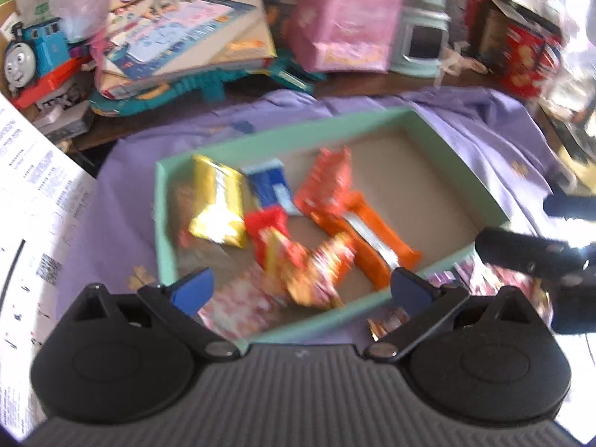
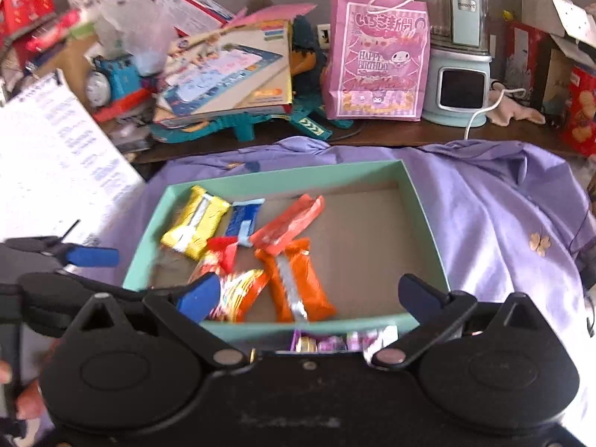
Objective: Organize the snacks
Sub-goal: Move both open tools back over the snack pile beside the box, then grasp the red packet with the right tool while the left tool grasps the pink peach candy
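While both of my grippers, left gripper [image 1: 301,290] and right gripper [image 2: 309,298], hover spread wide and empty, I eye the purple-wrapped snacks [image 2: 357,339] at lower centre, just outside the green box [image 2: 424,223]; I'd pinch one squarely.

Bright daylight, motion blur (left view), fisheye-warped edges.

Home w/ kids: toy train [image 2: 111,78], birthday gift bag [image 2: 376,59], cluttered table.
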A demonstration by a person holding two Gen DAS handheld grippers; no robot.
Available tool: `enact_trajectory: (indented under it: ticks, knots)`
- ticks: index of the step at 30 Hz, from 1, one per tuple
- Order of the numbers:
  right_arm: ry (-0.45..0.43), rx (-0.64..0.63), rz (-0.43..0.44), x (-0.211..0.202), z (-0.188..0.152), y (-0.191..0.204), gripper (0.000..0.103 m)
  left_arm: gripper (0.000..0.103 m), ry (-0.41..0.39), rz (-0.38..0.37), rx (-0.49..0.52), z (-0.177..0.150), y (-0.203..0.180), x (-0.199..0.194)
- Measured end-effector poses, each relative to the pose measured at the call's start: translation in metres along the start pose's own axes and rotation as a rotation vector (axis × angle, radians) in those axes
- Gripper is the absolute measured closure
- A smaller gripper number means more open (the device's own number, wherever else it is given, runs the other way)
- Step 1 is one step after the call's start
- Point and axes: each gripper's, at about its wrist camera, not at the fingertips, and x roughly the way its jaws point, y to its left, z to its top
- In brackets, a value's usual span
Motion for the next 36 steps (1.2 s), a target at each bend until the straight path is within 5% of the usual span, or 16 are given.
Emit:
enact_trajectory:
  ticks: [7, 12, 15, 21, 24, 25, 36]
  knots:
    - [0.172, -0.018, -0.022, -0.007, -0.046, -0.024, 0.000, 0.000, 0.087, -0.042, 0.083, -0.054, -0.048, 0.007]
    - [0.169, 0.019, -0.114, -0.018, -0.081, -0.035, 0.000, 0.000, 0.178, -0.112, 0.114, -0.095, -0.069, 0.013]
    - [0.177, 0.066, -0.094, -0.022, -0.096, -0.044, 0.020, 0.000, 0.210, -0.131, 0.139, -0.116, -0.083, 0.018]
    - [0.217, 0.171, -0.060, -0.019, -0.131, -0.050, 0.049, 0.021, 0.261, -0.179, 0.172, -0.140, -0.099, 0.024]
    - [0.210, 0.184, -0.049, -0.019, -0.141, -0.047, 0.063, 0.041, 0.221, -0.144, 0.217, -0.144, -0.104, 0.024]
    - [0.211, 0.185, -0.046, -0.018, -0.143, -0.047, 0.063, 0.055, 0.204, -0.139, 0.235, -0.144, -0.105, 0.022]
    - [0.213, 0.134, 0.012, -0.013, -0.127, -0.033, 0.063, 0.059, 0.195, -0.130, 0.094, -0.129, -0.048, 0.032]
